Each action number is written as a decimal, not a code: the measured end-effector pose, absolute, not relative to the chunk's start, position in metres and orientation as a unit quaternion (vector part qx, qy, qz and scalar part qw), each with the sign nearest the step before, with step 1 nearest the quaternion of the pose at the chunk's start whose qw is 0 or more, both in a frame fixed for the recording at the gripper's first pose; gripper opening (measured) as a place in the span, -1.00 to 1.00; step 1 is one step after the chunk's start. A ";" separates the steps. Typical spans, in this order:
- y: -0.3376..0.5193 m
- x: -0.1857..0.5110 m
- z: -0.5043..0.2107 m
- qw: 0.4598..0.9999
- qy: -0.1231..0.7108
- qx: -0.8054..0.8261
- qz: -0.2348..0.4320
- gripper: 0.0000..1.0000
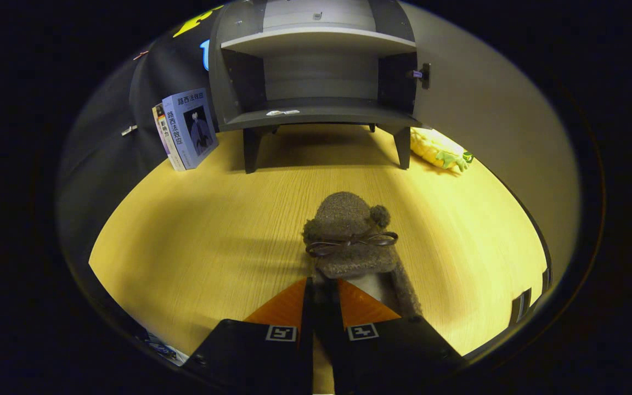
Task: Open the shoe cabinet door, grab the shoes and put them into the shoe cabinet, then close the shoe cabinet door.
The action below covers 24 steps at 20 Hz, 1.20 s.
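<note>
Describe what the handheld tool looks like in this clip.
The tool has two fingers with orange, wedge-shaped tips on broad black bodies. Each body carries a small white square with a black fiducial-style marking near the inner edge. No cables are visible.

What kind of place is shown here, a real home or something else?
Probably a staged booth, not a real home: a small open shoe cabinet stands on a wooden tabletop beside some books, and the tool grips a fuzzy slipper.

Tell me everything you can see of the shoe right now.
The shoe is a fuzzy grey-brown slipper with a thin dark bow across its upper, a pompom and pale lining. It points toward the open cabinet, over the wooden tabletop. The gripper is nearly closed on its heel edge, apparently pinching it.
</note>
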<state>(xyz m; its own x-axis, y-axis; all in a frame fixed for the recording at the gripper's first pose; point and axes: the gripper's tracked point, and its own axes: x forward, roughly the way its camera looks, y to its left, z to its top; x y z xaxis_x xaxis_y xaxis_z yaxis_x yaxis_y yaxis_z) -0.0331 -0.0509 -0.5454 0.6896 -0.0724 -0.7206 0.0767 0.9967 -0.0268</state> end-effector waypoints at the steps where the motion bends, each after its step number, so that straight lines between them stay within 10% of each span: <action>1: -0.051 -0.029 -0.547 0.920 0.390 0.001 -0.041 -0.62; 24: -0.044 0.011 -0.514 0.931 0.364 0.011 -0.025 -0.90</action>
<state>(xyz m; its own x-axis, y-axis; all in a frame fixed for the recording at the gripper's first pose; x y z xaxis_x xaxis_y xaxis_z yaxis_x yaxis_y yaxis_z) 0.0108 -0.0443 -0.5140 0.7337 -0.0382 -0.6784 0.0543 0.9985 0.0025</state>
